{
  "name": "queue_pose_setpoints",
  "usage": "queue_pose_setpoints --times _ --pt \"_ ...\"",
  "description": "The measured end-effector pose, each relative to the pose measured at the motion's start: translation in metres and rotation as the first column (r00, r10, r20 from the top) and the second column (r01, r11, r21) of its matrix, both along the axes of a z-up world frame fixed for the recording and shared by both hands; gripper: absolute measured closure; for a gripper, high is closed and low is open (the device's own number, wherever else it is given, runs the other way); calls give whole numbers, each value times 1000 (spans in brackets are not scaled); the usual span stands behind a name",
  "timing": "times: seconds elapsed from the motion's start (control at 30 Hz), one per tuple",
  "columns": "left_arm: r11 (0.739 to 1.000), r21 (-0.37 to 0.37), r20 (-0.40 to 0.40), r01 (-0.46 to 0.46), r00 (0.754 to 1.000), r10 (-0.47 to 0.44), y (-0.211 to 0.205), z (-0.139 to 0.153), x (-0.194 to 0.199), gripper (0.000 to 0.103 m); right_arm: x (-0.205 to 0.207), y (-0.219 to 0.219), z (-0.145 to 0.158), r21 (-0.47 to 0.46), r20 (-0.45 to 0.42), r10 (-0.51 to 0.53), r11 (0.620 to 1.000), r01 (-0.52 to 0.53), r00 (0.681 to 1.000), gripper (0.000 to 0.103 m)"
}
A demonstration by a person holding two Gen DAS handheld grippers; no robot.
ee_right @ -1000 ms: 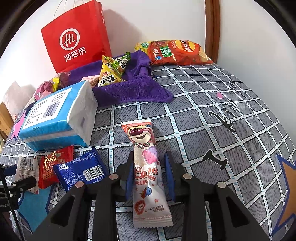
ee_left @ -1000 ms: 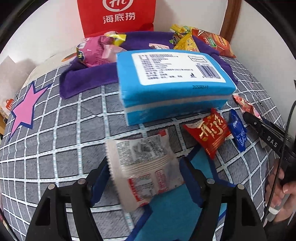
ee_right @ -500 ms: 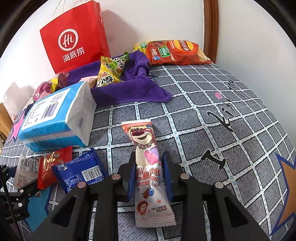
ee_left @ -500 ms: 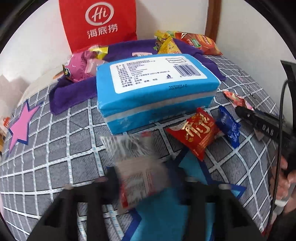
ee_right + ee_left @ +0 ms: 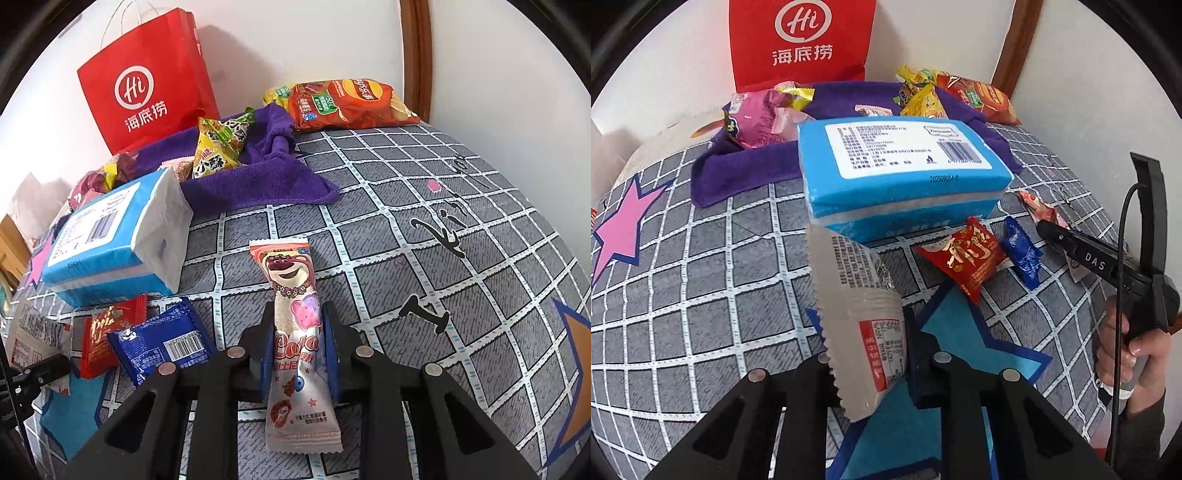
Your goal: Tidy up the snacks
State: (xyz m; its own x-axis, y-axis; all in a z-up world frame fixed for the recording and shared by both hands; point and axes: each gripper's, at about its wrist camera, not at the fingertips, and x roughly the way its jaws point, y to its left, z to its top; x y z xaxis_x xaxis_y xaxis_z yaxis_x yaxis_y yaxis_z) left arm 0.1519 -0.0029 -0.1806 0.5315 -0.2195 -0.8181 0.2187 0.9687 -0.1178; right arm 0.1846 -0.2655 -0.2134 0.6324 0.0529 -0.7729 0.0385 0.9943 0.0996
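Left gripper (image 5: 871, 363): two matte black angular arms with triangular cut-outs, round silver screw heads along the tops, and blue pads on the inner faces of the fingers (image 5: 918, 354). Right gripper (image 5: 297, 347), seen from its own camera: the same black arms, four silver screws, blue-lined fingers (image 5: 330, 343). Seen side-on at the right edge of the left view, it has a long black body printed with white letters "DAS", a curved black upright bracket and a thin black cable. The hand (image 5: 1126, 354) on its grey handle wears a dark sleeve.
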Motion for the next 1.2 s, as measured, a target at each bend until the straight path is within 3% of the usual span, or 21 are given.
queue_pose_setpoints --times 0.13,0.23,0.3,0.6,0.87,1.2 --pt "1000 -6 15 -2 1000 2 6 12 0 86 -5 3 3 -31 -12 17 999 -17 1000 82" --pt "1000 -7 30 -2 1000 2 13 22 1 86 -10 -2 10 42 -25 11 999 -10 1000 82" --pt "1000 -7 45 -5 999 5 17 31 3 86 -13 -4 21 71 -20 11 997 -9 1000 82" --pt "999 -21 110 -38 993 40 33 74 26 86 -6 15 93 41 37 58 997 -59 998 82" --pt "997 -34 151 -67 986 71 42 109 67 86 35 46 146 28 103 114 993 -118 988 82" --pt "996 -40 161 -86 983 91 40 124 126 85 94 86 164 -2 116 160 987 -161 980 82"
